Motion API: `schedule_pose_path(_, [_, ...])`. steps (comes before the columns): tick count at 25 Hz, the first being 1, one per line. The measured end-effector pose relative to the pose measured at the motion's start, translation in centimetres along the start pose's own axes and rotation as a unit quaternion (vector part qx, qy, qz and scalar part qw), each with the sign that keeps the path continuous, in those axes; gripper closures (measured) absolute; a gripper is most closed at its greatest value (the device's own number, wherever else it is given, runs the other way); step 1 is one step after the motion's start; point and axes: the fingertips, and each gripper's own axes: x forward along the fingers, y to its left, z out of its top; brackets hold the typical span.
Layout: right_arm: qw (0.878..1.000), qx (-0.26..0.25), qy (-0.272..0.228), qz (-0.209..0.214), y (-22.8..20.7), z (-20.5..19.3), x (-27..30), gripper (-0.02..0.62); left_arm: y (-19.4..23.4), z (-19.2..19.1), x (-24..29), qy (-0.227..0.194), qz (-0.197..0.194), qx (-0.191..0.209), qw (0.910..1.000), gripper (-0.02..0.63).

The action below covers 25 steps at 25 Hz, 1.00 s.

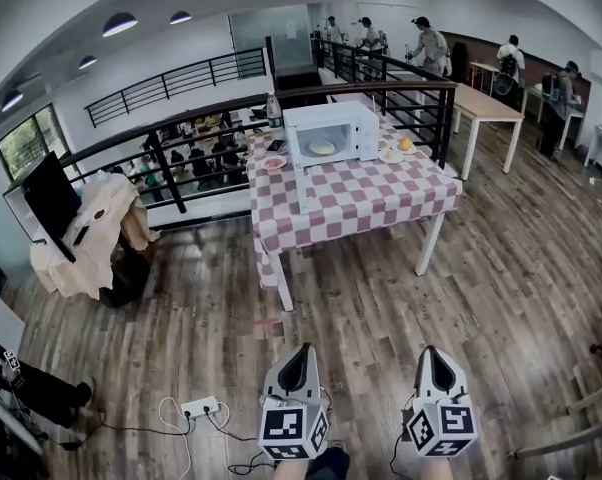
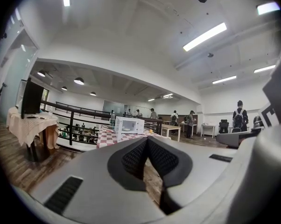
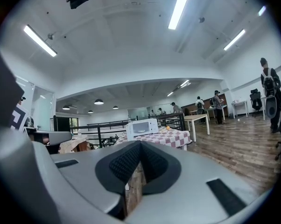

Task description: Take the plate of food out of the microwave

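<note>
The left gripper (image 1: pixel 301 356) and right gripper (image 1: pixel 433 358) are held near, fingers pressed together and empty, while the plate of food (image 1: pixel 322 149) is seen inside the microwave (image 1: pixel 333 118) on the far desk (image 1: pixel 366 196).

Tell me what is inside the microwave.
A plate of food sits inside the microwave, showing through its front. It is too small to tell what the food is, and the casing hides the cavity's far corners.
</note>
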Motion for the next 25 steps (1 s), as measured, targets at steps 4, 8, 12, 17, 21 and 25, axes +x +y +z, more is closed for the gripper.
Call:
schedule_pose_path(4, [1.0,-0.007,-0.003,0.001,0.7,0.9,4.1,0.604,1.7,0.8,3.8,-0.004,-0.006,-0.002,1.0,0.595])
schedule_pose_path(8, [1.0,-0.006,-0.005,-0.004,0.9,1.4,8.1,0.604,3.4,1.1,7.3,-0.003,-0.012,-0.002,0.9999,0.595])
schedule_pose_path(12, [1.0,-0.013,-0.007,-0.005,1.5,1.7,11.2,0.604,5.2,1.3,10.0,-0.002,-0.013,-0.001,0.9999,0.595])
schedule_pose_path(17, [1.0,-0.016,0.003,-0.003,1.7,1.2,14.0,0.604,6.5,0.6,12.5,0.006,-0.014,-0.003,0.9999,0.595])
schedule_pose_path(21, [1.0,-0.018,0.01,0.001,1.5,1.0,16.1,0.604,7.0,0.2,14.5,0.01,-0.009,-0.007,0.9999,0.595])
schedule_pose_path(25, [1.0,-0.02,0.014,0.01,1.0,0.9,18.5,0.604,7.3,0.0,16.7,0.008,-0.001,-0.014,0.9999,0.595])
